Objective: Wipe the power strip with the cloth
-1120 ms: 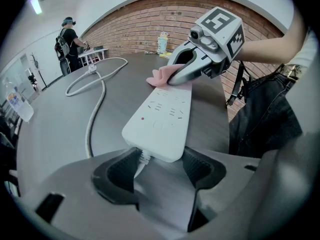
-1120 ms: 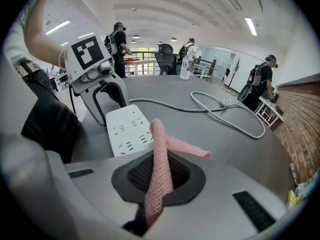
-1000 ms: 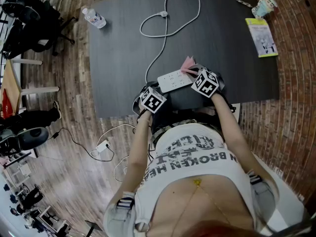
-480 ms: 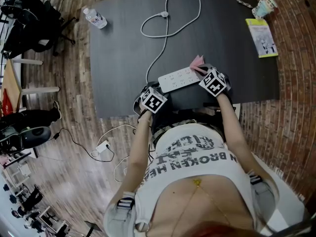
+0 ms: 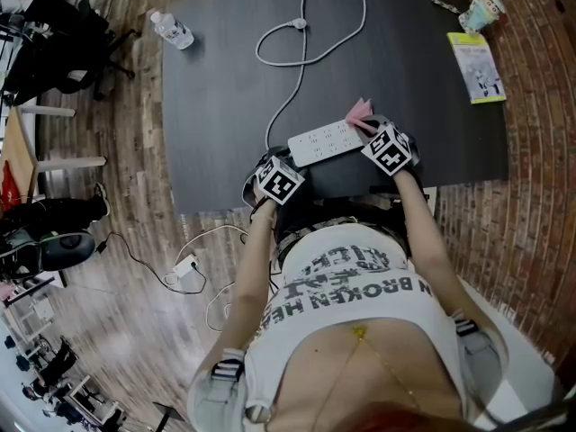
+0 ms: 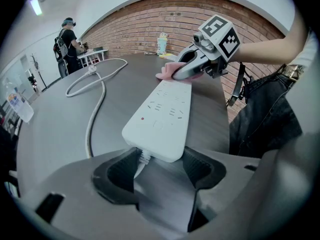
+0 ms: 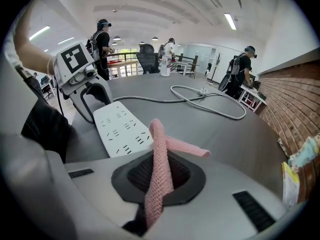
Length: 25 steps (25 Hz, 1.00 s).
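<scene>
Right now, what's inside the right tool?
The pink cloth is pinched in the right tool, its loose end sticking out beside the power strip. How far down the cloth goes is covered by the tool.

**White power strip point(image 5: 326, 142) flat on the table, pink cloth point(image 5: 359, 109) at its far end**

The power strip lies flat near the front edge of the dark table point(image 5: 216, 79), sockets up. Its white cord loops away across the tabletop. Its cord end sits gripped between the jaws of the left gripper point(image 6: 162, 156). The knitted cloth, bunched into a narrow band, is pinched in the right gripper point(image 7: 160, 170). It hangs just beside the strip's other end.
</scene>
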Motion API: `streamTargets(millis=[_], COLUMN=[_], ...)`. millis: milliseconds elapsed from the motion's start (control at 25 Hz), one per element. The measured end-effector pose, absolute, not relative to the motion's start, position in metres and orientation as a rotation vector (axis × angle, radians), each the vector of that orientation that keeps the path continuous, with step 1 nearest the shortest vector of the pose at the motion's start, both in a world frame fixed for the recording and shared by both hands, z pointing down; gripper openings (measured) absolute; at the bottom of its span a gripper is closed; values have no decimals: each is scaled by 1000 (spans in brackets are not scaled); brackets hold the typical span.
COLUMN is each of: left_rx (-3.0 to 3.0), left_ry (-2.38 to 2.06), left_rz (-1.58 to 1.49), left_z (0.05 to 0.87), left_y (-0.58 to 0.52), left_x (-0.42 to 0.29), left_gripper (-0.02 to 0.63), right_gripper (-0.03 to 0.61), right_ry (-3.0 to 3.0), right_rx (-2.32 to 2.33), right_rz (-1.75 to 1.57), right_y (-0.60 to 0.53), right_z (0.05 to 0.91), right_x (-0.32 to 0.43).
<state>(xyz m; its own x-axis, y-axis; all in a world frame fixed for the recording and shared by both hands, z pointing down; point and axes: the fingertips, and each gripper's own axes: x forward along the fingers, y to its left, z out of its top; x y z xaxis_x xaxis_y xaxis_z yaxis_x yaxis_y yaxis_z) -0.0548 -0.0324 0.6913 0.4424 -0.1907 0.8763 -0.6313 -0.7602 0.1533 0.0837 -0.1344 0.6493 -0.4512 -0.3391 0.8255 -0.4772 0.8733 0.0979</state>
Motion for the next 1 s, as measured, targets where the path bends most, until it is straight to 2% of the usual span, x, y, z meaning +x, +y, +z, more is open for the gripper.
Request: streamTargets(millis=[240, 600, 1000], left_rx=[2237, 2236, 2224], left_ry=[-689, -688, -705], left_rz=[1271, 1272, 1293], left_z=[691, 691, 694], left_y=[-33, -34, -35], left_x=[-55, -54, -54], left_gripper=[267, 267, 267], right_gripper=[17, 17, 17], right_ry=[-2126, -2304, -2282], right_rx=[562, 191, -98], right_rz=[154, 80, 44], right_y=[-124, -73, -34], right_z=[633, 607, 628], right_x=[63, -16, -65])
